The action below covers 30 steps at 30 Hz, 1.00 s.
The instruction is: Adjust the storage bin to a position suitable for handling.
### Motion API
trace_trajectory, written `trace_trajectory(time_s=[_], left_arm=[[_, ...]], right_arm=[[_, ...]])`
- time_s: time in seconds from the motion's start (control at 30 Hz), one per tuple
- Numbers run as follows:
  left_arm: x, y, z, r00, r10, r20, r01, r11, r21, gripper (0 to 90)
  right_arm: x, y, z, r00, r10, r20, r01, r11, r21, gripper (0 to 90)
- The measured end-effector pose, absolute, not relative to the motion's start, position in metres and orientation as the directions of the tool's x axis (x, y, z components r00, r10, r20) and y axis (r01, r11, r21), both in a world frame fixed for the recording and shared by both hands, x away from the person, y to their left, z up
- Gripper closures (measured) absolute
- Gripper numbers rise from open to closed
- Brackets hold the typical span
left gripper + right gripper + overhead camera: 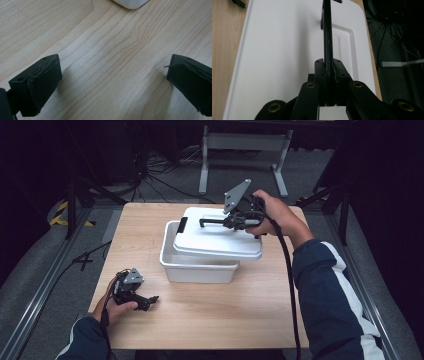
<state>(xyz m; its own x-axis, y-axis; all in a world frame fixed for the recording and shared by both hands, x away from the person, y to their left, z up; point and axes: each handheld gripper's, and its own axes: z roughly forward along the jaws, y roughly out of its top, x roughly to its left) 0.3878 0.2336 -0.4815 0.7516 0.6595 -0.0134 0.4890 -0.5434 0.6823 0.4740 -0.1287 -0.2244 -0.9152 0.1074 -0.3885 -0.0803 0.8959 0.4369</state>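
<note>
Near the desk's front left corner: left gripper, jaws spread wide, empty. Mid-desk: white bin, contents hidden. Askew on top: white lid, long axis left-right. Right gripper clamped on its black handle.

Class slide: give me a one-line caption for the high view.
Right gripper lifts white lid by its black handle above white bin; left gripper rests open on table.
</note>
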Motion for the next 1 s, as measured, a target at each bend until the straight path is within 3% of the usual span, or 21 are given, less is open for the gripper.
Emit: trace_trajectory(time_s=[1.0], left_arm=[[0.387, 0.233, -0.482, 0.742, 0.671, -0.016, 0.494, -0.53, 0.69, 0.4]], right_arm=[[0.444, -0.233, -0.211, -0.885, 0.227, -0.406, -0.006, 0.868, 0.497, 84.8]])
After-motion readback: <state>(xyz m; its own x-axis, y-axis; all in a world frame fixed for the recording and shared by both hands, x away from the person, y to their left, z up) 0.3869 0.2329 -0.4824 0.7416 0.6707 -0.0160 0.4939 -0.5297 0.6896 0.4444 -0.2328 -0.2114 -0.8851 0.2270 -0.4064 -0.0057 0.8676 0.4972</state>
